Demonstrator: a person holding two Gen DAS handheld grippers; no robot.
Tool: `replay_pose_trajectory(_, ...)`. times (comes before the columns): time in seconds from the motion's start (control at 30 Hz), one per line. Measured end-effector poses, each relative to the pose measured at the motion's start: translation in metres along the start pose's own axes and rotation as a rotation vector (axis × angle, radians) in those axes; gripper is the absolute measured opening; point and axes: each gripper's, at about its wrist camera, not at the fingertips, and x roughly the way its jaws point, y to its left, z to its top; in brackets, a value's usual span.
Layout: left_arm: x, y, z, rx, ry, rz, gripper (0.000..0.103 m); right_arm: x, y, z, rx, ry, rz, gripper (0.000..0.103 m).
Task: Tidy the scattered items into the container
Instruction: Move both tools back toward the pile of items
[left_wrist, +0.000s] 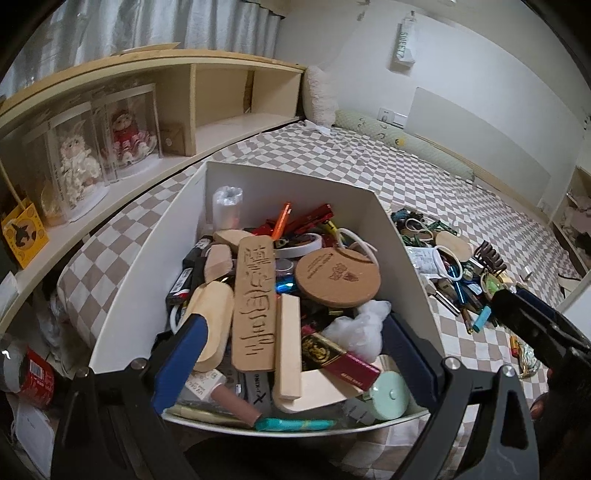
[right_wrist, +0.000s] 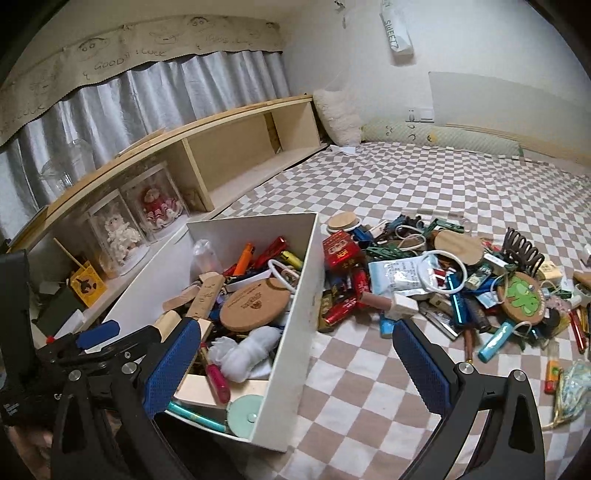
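A white box (left_wrist: 147, 273) stands on the checked bed, filled with several small items: a round cork coaster (left_wrist: 338, 275), an engraved wooden plank (left_wrist: 255, 306), wooden blocks, lighters and a white plastic bag. My left gripper (left_wrist: 295, 354) hangs open over the box's near end, with nothing held between its blue pads. In the right wrist view my right gripper (right_wrist: 297, 363) is open and empty, its fingers either side of the box's right wall (right_wrist: 295, 332). A pile of scattered items (right_wrist: 443, 280) lies on the bed right of the box: a red packet, cables, clips, a green coaster, tubes.
A low wooden shelf (right_wrist: 236, 147) along the left holds two dolls in clear cases (right_wrist: 136, 221) and a yellow box (right_wrist: 86, 284). A fluffy pillow (right_wrist: 338, 114) and a long bolster (right_wrist: 443, 138) lie against the far wall. Bare checked sheet (right_wrist: 369, 369) shows in front of the pile.
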Motion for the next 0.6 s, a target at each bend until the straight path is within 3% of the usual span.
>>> replay_pose_trajectory(0.6, 0.007, -0.062, 0.017, 0.107, -0.031, -0.075, 0.096, -0.031, -0.059, 0.009, 0.019, -0.042, -0.133, 0.103)
